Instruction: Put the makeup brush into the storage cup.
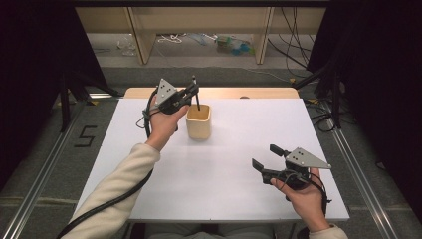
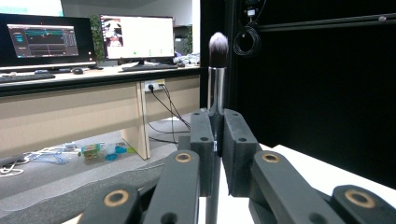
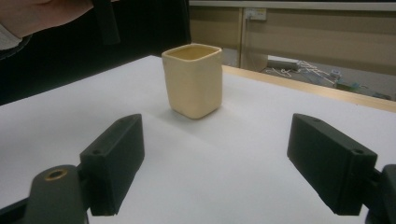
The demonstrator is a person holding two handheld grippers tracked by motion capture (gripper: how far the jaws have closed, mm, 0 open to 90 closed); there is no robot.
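A cream square cup [image 1: 198, 122] [image 3: 194, 80] stands upright on the white table [image 1: 224, 164], toward its far middle. My left gripper [image 1: 193, 94] [image 2: 215, 140] is just left of the cup and above its rim, shut on a makeup brush [image 2: 217, 81]. The brush stands upright: dark bristles on top, silver ferrule below, and its thin dark handle [image 1: 197, 102] points down into the cup's mouth. My right gripper [image 1: 265, 157] [image 3: 229, 163] rests near the table's front right, open, with nothing between its pads. It points at the cup from some distance.
A wooden strip [image 1: 214, 92] runs along the table's far edge. Beyond it are desk legs, cables and small items on the floor [image 1: 234, 46]. Desks with monitors [image 2: 137, 37] stand behind. Dark curtains flank both sides.
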